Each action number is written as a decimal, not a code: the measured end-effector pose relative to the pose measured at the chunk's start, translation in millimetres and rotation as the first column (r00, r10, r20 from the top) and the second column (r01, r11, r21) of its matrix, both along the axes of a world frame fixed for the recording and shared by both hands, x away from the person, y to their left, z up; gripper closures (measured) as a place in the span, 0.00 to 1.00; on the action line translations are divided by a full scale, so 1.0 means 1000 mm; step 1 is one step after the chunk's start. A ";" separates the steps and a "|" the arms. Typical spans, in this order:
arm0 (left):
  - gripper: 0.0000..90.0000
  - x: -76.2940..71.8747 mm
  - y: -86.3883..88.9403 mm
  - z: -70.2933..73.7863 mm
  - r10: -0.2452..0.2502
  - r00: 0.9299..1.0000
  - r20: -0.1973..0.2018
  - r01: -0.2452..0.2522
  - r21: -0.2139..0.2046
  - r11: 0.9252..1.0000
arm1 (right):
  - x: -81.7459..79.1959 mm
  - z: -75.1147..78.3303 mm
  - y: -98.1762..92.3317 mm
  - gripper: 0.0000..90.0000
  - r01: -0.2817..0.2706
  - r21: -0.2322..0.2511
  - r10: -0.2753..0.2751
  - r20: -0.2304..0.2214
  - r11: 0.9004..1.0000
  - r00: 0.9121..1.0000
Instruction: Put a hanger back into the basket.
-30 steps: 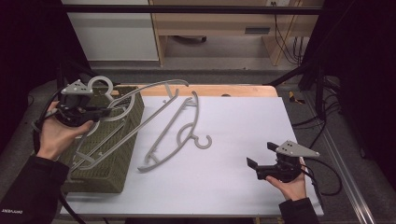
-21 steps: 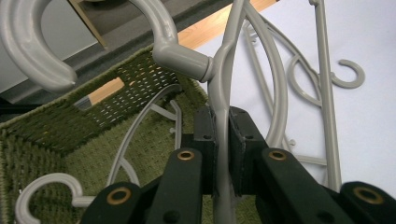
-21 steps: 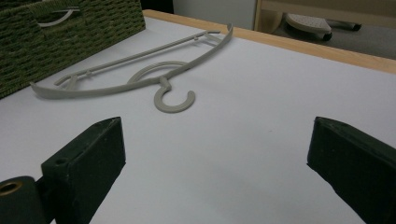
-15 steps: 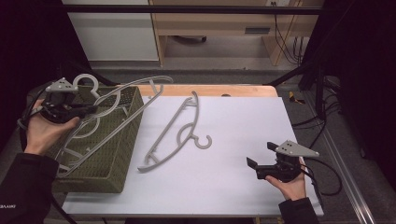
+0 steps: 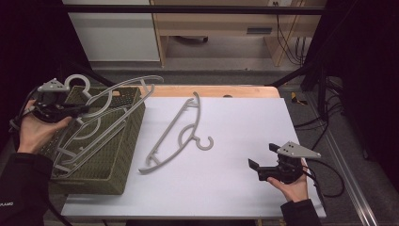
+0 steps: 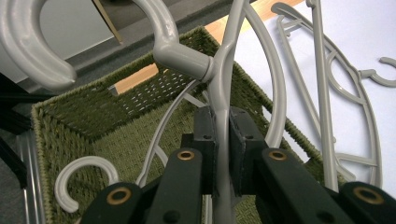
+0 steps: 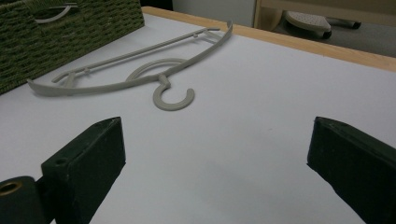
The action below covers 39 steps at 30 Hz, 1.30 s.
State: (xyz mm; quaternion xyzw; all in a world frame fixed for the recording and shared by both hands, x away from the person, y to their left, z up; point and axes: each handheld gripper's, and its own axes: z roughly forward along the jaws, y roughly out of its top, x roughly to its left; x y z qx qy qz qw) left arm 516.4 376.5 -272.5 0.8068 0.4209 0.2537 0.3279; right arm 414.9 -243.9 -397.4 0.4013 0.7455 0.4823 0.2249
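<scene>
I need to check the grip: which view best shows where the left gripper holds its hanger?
The left gripper view: the left gripper pinches the held hanger just below its hook. The high view shows it smaller, over the basket; the right gripper view shows another hanger.

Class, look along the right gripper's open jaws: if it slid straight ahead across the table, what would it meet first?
Probably the grey hanger lying flat on the white table, hook end first. The right gripper faces bare surface until then. The green basket lies further left, though depth is hard to judge.

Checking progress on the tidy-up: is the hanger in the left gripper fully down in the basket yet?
Not yet. The left gripper holds the hanger tilted, one end over the basket rim.
</scene>
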 end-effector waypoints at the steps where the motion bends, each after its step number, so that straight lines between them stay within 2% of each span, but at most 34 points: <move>1: 0.92 0.000 0.003 -0.001 0.002 1.000 -0.004 -0.002 0.004 1.000 | 0.000 0.000 0.000 0.05 0.000 -0.002 0.000 0.000 1.000 1.000; 10: 0.92 0.001 0.026 -0.008 0.028 1.000 0.000 -0.028 0.016 0.999 | 0.000 0.000 0.000 0.05 0.003 -0.002 -0.003 -0.003 1.000 1.000; 12: 0.92 0.001 0.031 -0.011 0.037 0.999 0.001 -0.037 0.030 0.999 | 0.001 -0.001 0.001 0.05 0.004 -0.004 -0.004 -0.003 1.000 1.000; 16: 0.92 0.003 0.040 -0.016 0.071 0.997 -0.005 -0.070 0.060 0.996 | 0.001 -0.001 0.002 0.05 0.002 -0.004 -0.002 -0.010 1.000 1.000; 19: 0.92 0.004 0.047 -0.020 0.094 0.996 -0.010 -0.093 0.050 0.994 | 0.002 -0.002 0.002 0.05 0.004 -0.010 -0.004 -0.008 1.000 1.000; 23: 0.92 0.007 0.053 -0.022 0.121 0.993 -0.003 -0.121 0.058 0.991 | 0.002 -0.002 0.002 0.05 0.004 -0.011 -0.004 -0.010 1.000 1.000; 27: 0.92 0.010 0.055 -0.024 0.140 0.990 0.010 -0.140 0.077 0.987 | 0.002 -0.003 0.003 0.05 0.005 -0.013 -0.005 -0.012 1.000 1.000; 31: 0.92 0.016 0.053 -0.027 0.153 0.988 0.006 -0.153 0.118 0.981 | 0.002 -0.003 0.003 0.05 0.005 -0.016 -0.005 -0.011 1.000 1.000; 38: 0.92 0.020 0.050 -0.033 0.128 0.992 -0.006 -0.125 0.174 0.977 | 0.002 -0.001 0.001 0.05 0.009 -0.012 -0.009 -0.008 1.000 1.000; 39: 0.92 0.020 0.051 -0.034 0.130 0.992 -0.001 -0.128 0.169 0.977 | 0.002 -0.001 0.001 0.05 0.009 -0.013 -0.009 -0.008 1.000 1.000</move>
